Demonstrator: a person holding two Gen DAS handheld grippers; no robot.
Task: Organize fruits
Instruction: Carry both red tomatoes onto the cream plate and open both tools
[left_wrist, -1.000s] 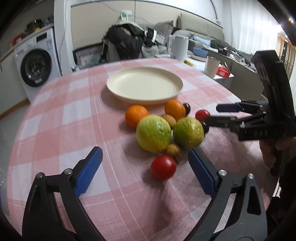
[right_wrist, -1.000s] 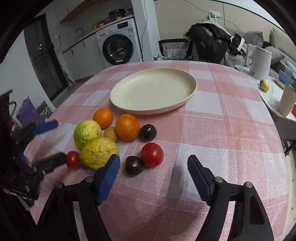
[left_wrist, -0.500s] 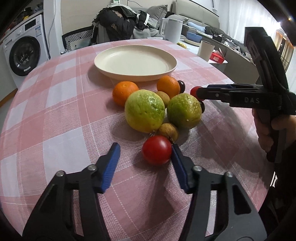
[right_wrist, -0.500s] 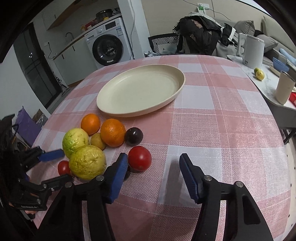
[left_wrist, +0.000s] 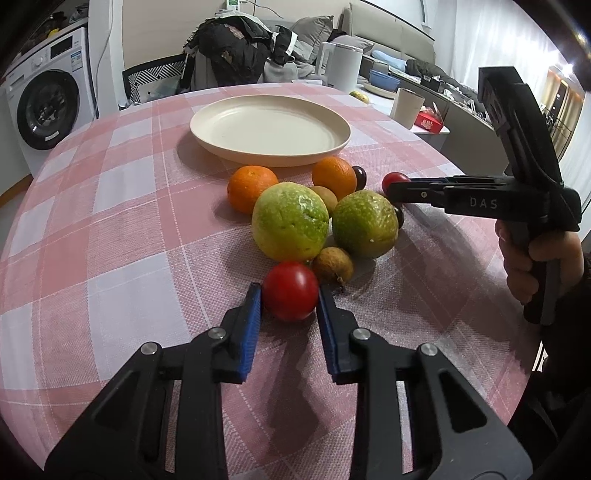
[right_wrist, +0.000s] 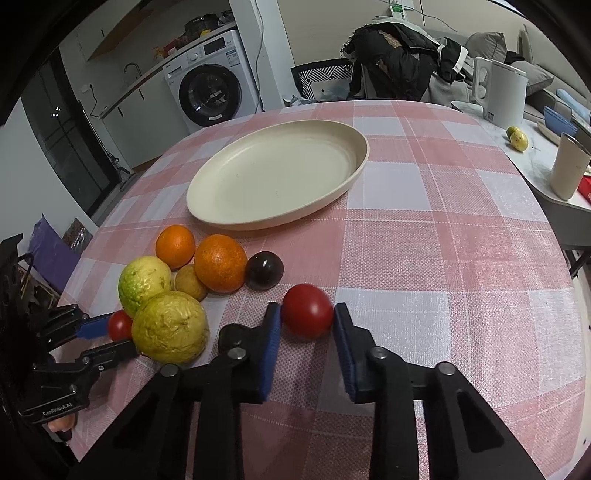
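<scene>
Nothing is sitting on the plate (right_wrist: 354, 173) yet; each gripper, left (left_wrist: 290, 299) and right (right_wrist: 306, 317), is closing around a tomato (left_wrist: 290, 291) (right_wrist: 307, 311).

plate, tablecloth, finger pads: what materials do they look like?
Plate: cream, matte, no glare; could be melamine, fibre composite or matte ceramic, can't tell. Tablecloth: pink-and-white check with a visible woven texture, probably fabric, possibly coated. Left gripper fingers: black rigid plastic by the look, faced with blue pads, likely rubber or foam.
</scene>
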